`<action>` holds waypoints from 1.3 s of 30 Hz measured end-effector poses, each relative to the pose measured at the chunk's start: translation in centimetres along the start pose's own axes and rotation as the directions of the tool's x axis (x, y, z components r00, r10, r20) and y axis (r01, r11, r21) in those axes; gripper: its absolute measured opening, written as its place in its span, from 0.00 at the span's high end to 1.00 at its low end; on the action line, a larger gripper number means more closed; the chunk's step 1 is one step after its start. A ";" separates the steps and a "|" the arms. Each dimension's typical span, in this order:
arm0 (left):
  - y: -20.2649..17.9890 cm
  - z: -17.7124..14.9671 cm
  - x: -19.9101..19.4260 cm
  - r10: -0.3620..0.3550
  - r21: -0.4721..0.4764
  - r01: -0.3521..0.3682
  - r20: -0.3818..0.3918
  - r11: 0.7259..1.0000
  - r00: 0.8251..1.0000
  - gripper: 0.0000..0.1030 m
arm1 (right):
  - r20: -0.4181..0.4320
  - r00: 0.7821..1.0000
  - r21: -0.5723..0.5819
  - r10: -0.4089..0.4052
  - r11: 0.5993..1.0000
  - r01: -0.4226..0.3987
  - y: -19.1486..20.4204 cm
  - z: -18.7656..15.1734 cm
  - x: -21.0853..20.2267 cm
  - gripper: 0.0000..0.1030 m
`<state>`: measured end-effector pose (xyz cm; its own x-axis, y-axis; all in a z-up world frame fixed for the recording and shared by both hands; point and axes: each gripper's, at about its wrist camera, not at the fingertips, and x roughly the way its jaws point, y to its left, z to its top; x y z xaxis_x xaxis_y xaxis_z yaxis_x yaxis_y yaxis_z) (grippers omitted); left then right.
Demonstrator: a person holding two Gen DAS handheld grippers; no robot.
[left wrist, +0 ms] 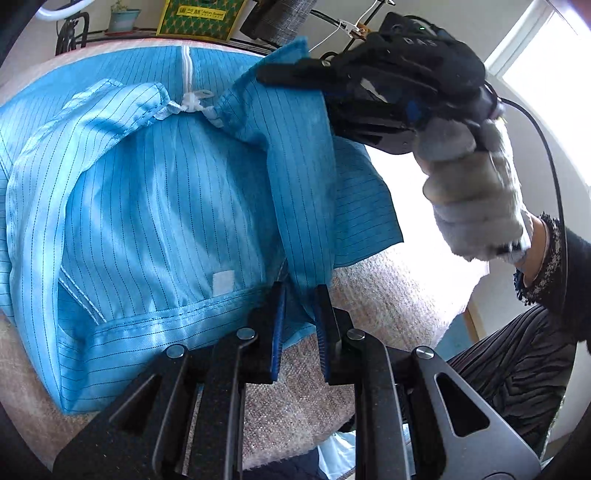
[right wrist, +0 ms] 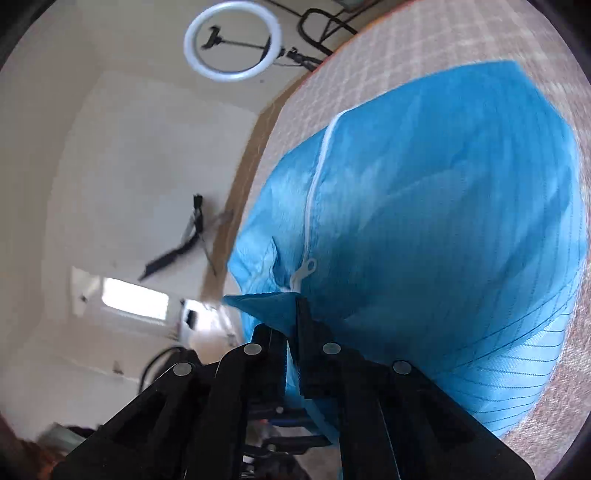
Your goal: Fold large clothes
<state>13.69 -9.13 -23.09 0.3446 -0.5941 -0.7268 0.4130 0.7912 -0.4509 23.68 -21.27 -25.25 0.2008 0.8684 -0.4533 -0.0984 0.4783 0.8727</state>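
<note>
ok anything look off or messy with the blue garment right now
Nothing damaged or spilled. The blue garment lies rumpled rather than flat: its hood is bunched beside the white zipper. The left gripper and right gripper both pinch one lifted flap.

- A home room set up for filming.
- Ring light [right wrist: 232, 42] on a stand at 11 o'clock.
- Potted plant [left wrist: 123, 16] and green box [left wrist: 199, 18] at 12 o'clock.
- Bright window [left wrist: 535, 62] at 2 o'clock.
</note>
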 end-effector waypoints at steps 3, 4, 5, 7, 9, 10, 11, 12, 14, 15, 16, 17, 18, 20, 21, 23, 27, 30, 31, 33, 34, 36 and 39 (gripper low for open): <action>-0.5 -0.3 0.1 0.007 0.017 -0.008 0.005 1.000 1.000 0.84 | -0.004 0.998 0.045 0.059 0.997 -0.059 -0.7 0.6 -0.2 0.97; -0.9 -0.4 0.3 0.008 0.022 -0.008 0.006 1.000 1.000 0.84 | -0.009 0.999 0.033 0.035 0.999 -0.035 -0.6 0.8 -0.1 0.97; -0.9 -0.4 0.3 0.007 0.023 -0.007 0.005 1.000 1.000 0.84 | -0.017 0.999 0.037 0.032 0.999 -0.031 -0.7 1.0 0.1 0.97; -1.1 -0.4 0.3 -0.005 0.015 0.005 -0.006 1.000 1.000 0.84 | -0.031 0.999 0.064 0.029 0.998 -0.027 -1.2 1.2 0.6 0.97; -0.8 -1.0 -0.5 -0.010 0.006 0.010 -0.018 1.000 1.000 0.84 | -0.054 0.990 0.018 -0.129 0.991 0.130 -0.5 1.4 1.0 0.97; -0.7 -0.7 -0.5 -0.014 0.005 0.014 -0.025 1.000 1.000 0.84 | -0.053 0.966 -0.037 -0.251 0.968 0.250 0.1 1.5 1.0 0.97; -0.8 -0.5 -0.3 -0.016 0.005 0.017 -0.034 1.000 0.999 0.84 | -0.035 0.933 -0.083 -0.359 0.931 0.355 0.9 1.5 0.6 0.97; -0.9 -0.6 -0.5 -0.021 0.006 0.021 -0.045 1.000 0.999 0.84 | -0.007 0.913 -0.120 -0.408 0.907 0.404 1.8 1.4 0.0 0.95; -1.6 -0.6 -0.9 -0.035 0.009 0.035 -0.046 0.999 0.998 0.84 | 0.078 0.893 -0.180 -0.444 0.874 0.451 3.9 1.2 -2.0 0.93; -1.9 -0.4 -1.3 -0.037 0.014 0.038 -0.040 0.999 0.999 0.84 | 0.114 0.892 -0.191 -0.438 0.871 0.452 4.9 0.9 -3.0 0.93; -2.3 0.0 -2.4 -0.037 0.026 0.037 -0.018 0.999 0.999 0.84 | 0.151 0.895 -0.204 -0.420 0.873 0.444 5.9 0.5 -4.1 0.93; -2.4 0.3 -3.4 -0.029 0.037 0.029 0.003 0.999 1.000 0.84 | 0.184 0.893 -0.220 -0.411 0.868 0.444 6.7 0.0 -4.8 0.93; -2.3 0.8 -4.6 -0.010 0.050 0.008 0.034 0.999 0.999 0.84 | 0.223 0.881 -0.234 -0.416 0.855 0.463 7.5 -0.7 -5.5 0.93; -1.2 2.4 -6.7 0.044 0.064 -0.050 0.090 0.997 0.995 0.84 | 0.251 0.877 -0.266 -0.411 0.841 0.470 8.4 -1.5 -5.5 0.93; -0.6 3.1 -7.3 0.081 0.071 -0.089 0.110 0.994 0.991 0.84 | 0.253 0.879 -0.288 -0.405 0.836 0.468 8.7 -1.9 -5.0 0.93; 1.7 4.7 -8.2 0.193 0.057 -0.203 0.145 0.978 0.970 0.84 | 0.257 0.866 -0.335 -0.429 0.801 0.496 9.1 -2.5 -3.0 0.93; 7.0 6.8 -8.3 0.341 -0.035 -0.340 0.155 0.940 0.927 0.84 | 0.257 0.787 -0.340 -0.561 0.710 0.617 8.2 -2.3 -0.2 0.93; 12.2 5.6 -5.8 0.264 -0.184 -0.261 -0.009 0.948 0.964 0.84 | 0.182 0.786 -0.249 -0.591 0.746 0.618 5.4 -1.9 -0.3 0.93; 13.1 4.6 -5.2 0.252 -0.201 -0.256 -0.049 0.945 0.967 0.84 | 0.138 0.802 -0.233 -0.581 0.768 0.597 4.6 -2.3 -0.1 0.93; 12.8 3.8 -5.6 0.252 -0.180 -0.253 -0.026 0.951 0.967 0.84 | 0.069 0.807 -0.249 -0.586 0.774 0.583 4.0 -3.1 0.7 0.93; 12.7 3.9 -6.4 0.237 -0.182 -0.235 -0.014 0.955 0.971 0.84 | 0.067 0.811 -0.263 -0.581 0.774 0.576 4.4 -3.6 0.3 0.93; 12.8 4.3 -9.0 0.217 -0.225 -0.201 0.051 0.953 0.975 0.84 | 0.096 0.840 -0.252 -0.534 0.803 0.540 5.5 -4.2 -1.8 0.93; 13.5 4.6 -11.8 0.263 -0.254 -0.227 0.118 0.940 0.958 0.60 | 0.237 0.829 -0.152 -0.506 0.824 0.546 6.4 -5.0 -7.0 0.57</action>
<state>19.13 7.90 -18.23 0.5382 -0.3782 -0.7532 0.0959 0.9154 -0.3910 16.81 -23.63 -17.35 0.4471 0.4472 -0.7747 -0.1192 0.8881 0.4439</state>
